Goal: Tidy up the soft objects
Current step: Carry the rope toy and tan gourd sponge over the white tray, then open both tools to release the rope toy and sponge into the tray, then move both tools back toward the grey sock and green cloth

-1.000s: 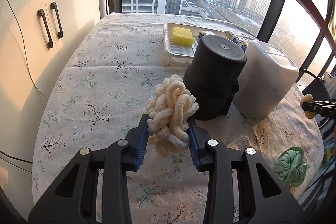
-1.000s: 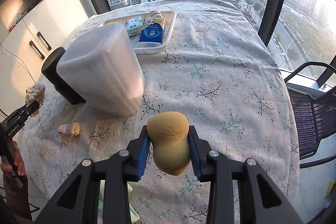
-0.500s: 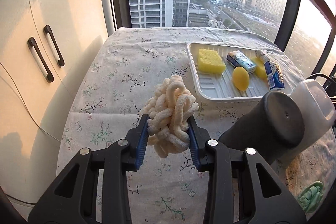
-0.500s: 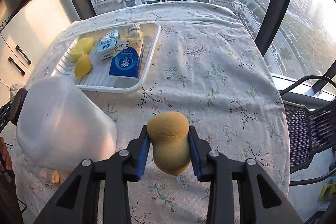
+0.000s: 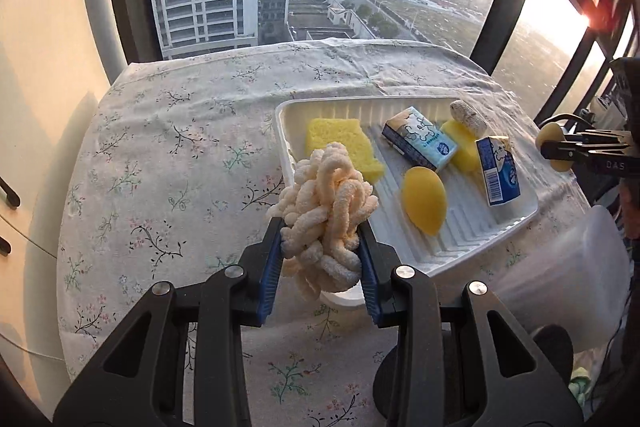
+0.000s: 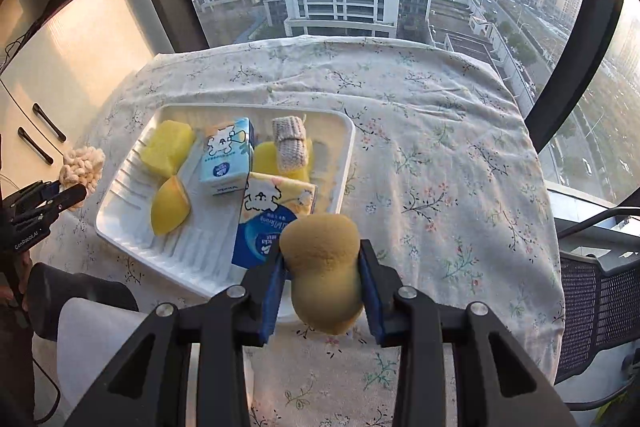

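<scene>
A fluffy rope ball (image 5: 328, 211) is squeezed by the left gripper (image 5: 322, 259) at the white tray's (image 5: 500, 227) near edge; a brown sponge (image 6: 322, 267) is pinched by the right gripper (image 6: 324, 291), with a tissue pack (image 6: 272, 223) just behind it

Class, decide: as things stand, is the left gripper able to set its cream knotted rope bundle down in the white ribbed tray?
Probably yes: the left gripper holds the cream knotted rope bundle at the white ribbed tray near edge, where bare ribbed floor shows.
</scene>
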Tool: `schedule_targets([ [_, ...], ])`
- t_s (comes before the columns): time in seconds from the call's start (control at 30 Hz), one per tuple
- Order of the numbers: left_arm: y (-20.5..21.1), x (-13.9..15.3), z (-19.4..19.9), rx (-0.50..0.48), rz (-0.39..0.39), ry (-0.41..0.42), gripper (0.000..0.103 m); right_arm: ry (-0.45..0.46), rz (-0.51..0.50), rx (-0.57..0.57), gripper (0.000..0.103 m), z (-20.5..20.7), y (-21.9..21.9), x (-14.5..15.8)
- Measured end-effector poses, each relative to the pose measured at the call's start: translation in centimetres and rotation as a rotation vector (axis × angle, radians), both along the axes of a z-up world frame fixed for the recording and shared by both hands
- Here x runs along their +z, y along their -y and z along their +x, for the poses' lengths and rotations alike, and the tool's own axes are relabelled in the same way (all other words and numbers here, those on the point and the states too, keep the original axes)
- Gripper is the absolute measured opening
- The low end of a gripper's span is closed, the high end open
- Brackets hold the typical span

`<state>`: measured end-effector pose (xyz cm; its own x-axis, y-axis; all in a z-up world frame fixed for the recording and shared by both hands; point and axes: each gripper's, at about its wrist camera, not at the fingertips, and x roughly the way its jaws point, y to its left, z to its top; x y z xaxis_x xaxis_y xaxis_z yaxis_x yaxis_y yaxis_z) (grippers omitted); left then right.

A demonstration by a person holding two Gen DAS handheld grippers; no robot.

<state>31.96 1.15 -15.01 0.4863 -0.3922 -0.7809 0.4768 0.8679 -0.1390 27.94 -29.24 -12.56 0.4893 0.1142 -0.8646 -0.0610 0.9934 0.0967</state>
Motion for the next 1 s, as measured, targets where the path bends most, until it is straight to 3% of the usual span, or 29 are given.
schedule_targets([
  [0.1, 1.2, -0.4, 1.0, -0.049, -0.004, -0.043, 0.032, 0.002, 0.037, 0.092, 0.037, 2.5, -2.1, 0.7],
  [0.2, 2.4, -0.8, 1.4, -0.097, 0.033, -0.056, 0.032, -0.059, 0.065, 0.226, 0.037, 4.9, -5.1, 0.2],
  [0.37, 4.4, -1.7, 2.1, -0.172, 0.086, -0.121, 0.032, -0.319, 0.096, 0.340, 0.038, 7.8, -8.8, -3.9],
  [0.5, 5.7, -2.5, 2.1, -0.205, 0.117, -0.141, 0.032, -0.424, 0.064, 0.339, 0.038, 8.6, -9.9, -6.5],
  [0.8, 7.4, -4.2, 2.5, -0.229, 0.186, -0.192, 0.038, -0.466, 0.051, 0.371, 0.039, 9.1, -10.4, -7.7],
  [0.93, 7.5, -4.1, 2.9, -0.217, 0.168, -0.251, 0.055, -0.480, 0.051, 0.416, 0.049, 9.0, -11.3, -7.8],
  [1.0, 7.2, -3.9, 3.1, -0.201, 0.137, -0.270, 0.056, -0.478, 0.087, 0.412, 0.057, 9.0, -11.4, -7.5],
])
